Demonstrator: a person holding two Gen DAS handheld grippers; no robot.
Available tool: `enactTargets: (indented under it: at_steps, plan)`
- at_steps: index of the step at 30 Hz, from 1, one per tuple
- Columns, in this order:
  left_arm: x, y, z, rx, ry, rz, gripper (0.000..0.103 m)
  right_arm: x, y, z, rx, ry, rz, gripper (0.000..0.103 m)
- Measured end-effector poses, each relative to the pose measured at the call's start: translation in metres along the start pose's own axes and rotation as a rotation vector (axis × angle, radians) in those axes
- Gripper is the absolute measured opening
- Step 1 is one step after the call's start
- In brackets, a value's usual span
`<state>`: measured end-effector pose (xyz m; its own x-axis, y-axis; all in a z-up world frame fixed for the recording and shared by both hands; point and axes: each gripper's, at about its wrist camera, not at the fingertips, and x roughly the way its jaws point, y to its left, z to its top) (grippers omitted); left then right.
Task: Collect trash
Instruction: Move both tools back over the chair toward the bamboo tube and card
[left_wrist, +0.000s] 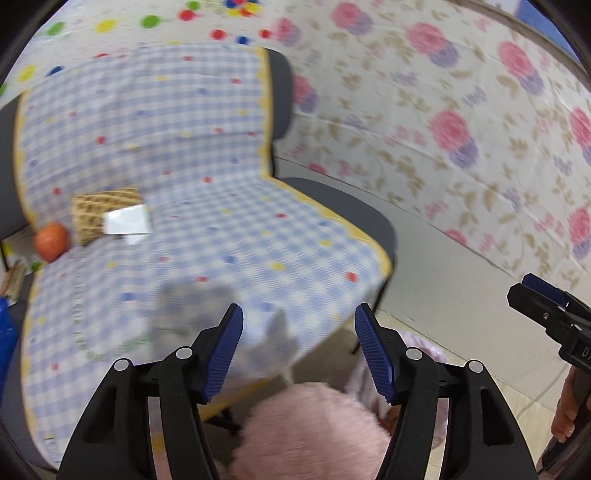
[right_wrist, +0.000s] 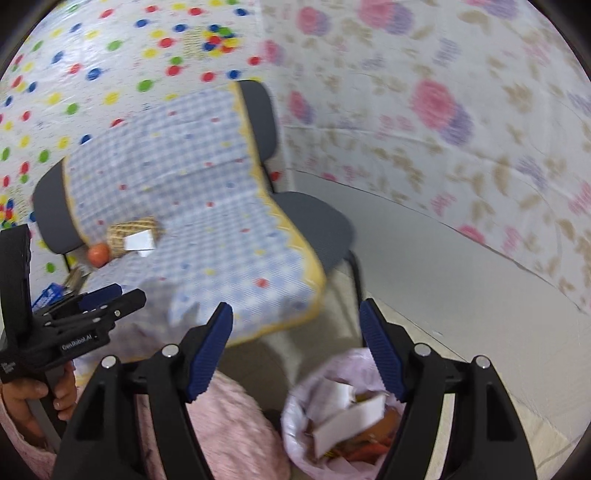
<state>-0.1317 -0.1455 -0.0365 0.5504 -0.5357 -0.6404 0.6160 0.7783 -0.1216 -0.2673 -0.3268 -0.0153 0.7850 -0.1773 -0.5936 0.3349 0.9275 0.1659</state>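
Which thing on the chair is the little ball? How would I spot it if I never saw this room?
Find the chair draped with a blue checked cloth in front of the spotty wall. At the seat's back left corner sits a small cluster: a woven straw-coloured piece with a white paper on it. The ball lies just left of these, the only round, orange thing there.

A basket (right_wrist: 135, 232) and ball (right_wrist: 98, 253) are lying on the chair (right_wrist: 207, 206), ball leftmost. The trash bag (right_wrist: 295, 435) is sitting below, before the seat.
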Motion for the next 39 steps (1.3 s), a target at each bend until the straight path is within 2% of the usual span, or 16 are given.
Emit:
enactTargets:
  at_steps: [3,5,14,17,20,28,31,39]
  plan:
    - [-0.013,0.028,0.0,-0.043,-0.022,0.064,0.07,0.013,0.024,0.009,-0.054,0.013,0.032,0.07]
    - [-0.02,0.05,0.0,-0.082,-0.036,0.107,0.07,0.02,0.038,0.015,-0.078,0.017,0.049,0.068]
    - [-0.044,0.134,0.01,-0.196,-0.061,0.298,0.07,0.048,0.101,0.05,-0.171,-0.005,0.155,0.044]
    - [-0.051,0.155,0.014,-0.21,-0.064,0.367,0.07,0.058,0.121,0.063,-0.197,-0.012,0.184,0.043]
    - [-0.055,0.172,0.017,-0.228,-0.067,0.407,0.074,0.068,0.141,0.081,-0.22,-0.024,0.22,0.043]
    - [-0.062,0.209,0.03,-0.234,-0.091,0.541,0.074,0.088,0.187,0.114,-0.274,-0.053,0.291,0.043]
    - [-0.062,0.217,0.036,-0.231,-0.099,0.564,0.074,0.097,0.201,0.12,-0.289,-0.052,0.313,0.043]
    - [-0.048,0.238,0.045,-0.23,-0.09,0.565,0.074,0.129,0.227,0.124,-0.311,-0.018,0.338,0.043]
